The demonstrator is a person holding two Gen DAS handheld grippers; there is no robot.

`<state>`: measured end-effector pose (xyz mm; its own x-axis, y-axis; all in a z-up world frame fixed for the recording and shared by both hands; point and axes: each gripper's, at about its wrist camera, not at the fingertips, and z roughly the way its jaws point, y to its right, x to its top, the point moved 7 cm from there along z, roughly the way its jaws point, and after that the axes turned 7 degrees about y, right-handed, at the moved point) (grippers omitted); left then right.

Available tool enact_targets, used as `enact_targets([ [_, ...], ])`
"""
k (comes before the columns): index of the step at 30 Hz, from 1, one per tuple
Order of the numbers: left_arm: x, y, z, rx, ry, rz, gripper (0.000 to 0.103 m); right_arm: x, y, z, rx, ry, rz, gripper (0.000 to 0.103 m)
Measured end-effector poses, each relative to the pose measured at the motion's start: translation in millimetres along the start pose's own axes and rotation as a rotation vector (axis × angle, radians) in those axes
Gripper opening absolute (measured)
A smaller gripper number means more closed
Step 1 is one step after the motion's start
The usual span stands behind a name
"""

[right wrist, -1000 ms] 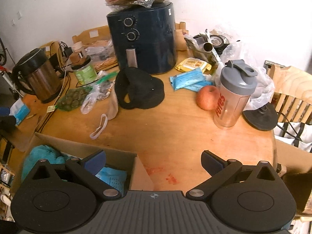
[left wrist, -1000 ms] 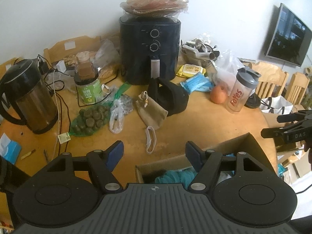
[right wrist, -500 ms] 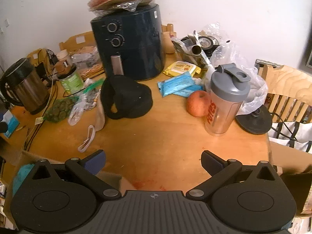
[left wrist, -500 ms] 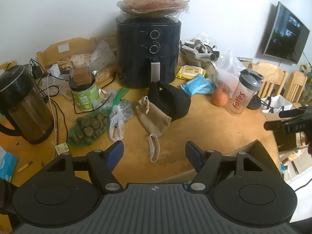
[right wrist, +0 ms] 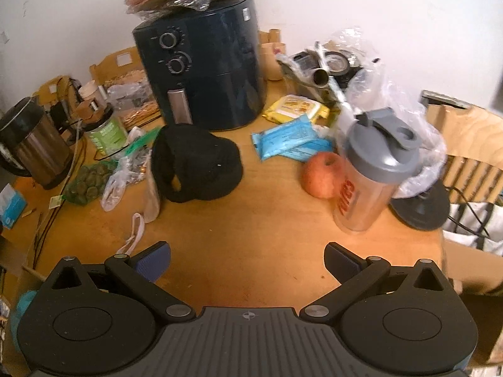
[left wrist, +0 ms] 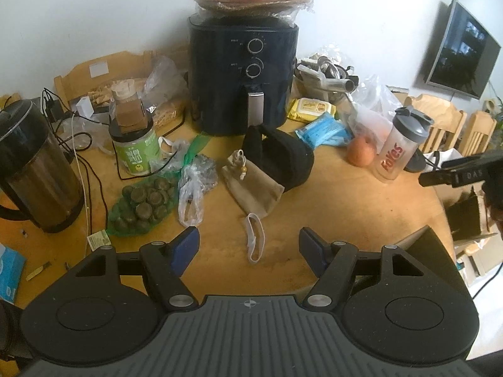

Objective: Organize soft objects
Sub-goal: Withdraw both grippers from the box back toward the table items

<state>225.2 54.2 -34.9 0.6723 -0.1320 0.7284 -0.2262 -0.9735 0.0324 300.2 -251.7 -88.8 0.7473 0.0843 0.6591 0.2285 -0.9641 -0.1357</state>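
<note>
Partly hidden — tan pouch [right wrist: 151, 195] behind black cap [right wrist: 196, 163], box corner [left wrist: 422, 242] cut off.

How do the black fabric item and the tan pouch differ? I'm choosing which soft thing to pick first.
The black fabric item is bulky, stands tall and has a loop handle; the tan pouch is smaller, lies flat and has a beaded drawstring. The black fabric item sits nearer the air fryer. Both are soft, touching, and ungripped.

White wall [left wrist: 94, 15]; wooden table [left wrist: 330, 213]; wall-mounted TV [left wrist: 460, 56]; wooden chairs [left wrist: 440, 119] at right.
</note>
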Motion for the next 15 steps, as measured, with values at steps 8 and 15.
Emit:
enact_targets([
  [8,-2,-6,3,-0.002,-0.016,-0.005,0.069,14,-16,29,0.050,-0.022,-0.055,0.103],
  [15,-9,-13,2,0.010,-0.026,-0.029,0.069,21,-31,58,0.093,-0.042,-0.100,0.103],
])
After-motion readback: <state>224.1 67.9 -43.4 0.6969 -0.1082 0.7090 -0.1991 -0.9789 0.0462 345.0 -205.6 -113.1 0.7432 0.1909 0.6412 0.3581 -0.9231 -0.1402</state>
